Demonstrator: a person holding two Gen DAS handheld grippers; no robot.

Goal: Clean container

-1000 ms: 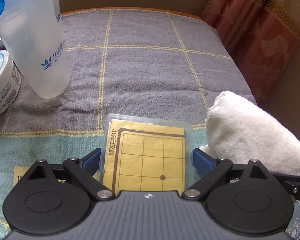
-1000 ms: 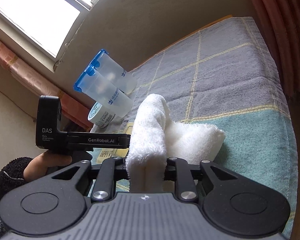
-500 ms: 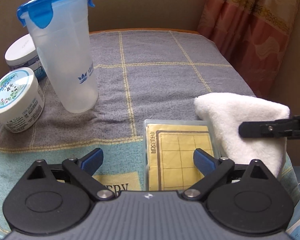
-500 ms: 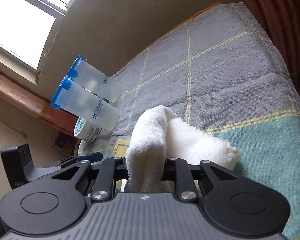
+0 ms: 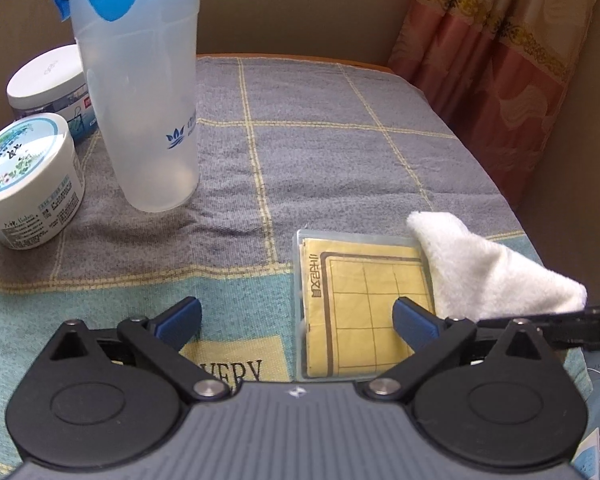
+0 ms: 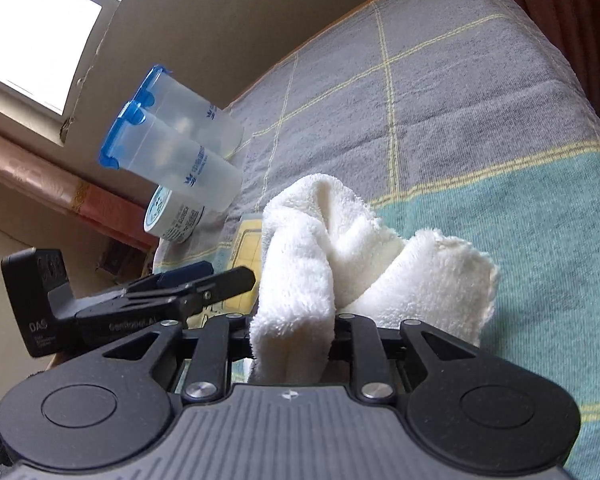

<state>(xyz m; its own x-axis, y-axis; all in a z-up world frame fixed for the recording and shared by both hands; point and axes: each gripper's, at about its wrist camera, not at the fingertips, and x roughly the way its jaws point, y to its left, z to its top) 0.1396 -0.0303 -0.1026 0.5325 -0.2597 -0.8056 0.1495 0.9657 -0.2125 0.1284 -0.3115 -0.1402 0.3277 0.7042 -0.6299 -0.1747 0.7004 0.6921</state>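
The left gripper has just been opening and now stands spread wide above the checked cloth that covers the table, its blue fingertips apart with only the cloth and the near left part of a flat clear case between them, nothing pinched. The case (a yellow grid sheet inside) lies flat beneath the right-hand fingertip. The container, a translucent tumbler with a blue clip lid, stands upright well ahead and to the left of this gripper, beside two white jars. The right gripper is pressed together on a folded white towel, whose loose end rests on the cloth and overlaps the case's far right corner.
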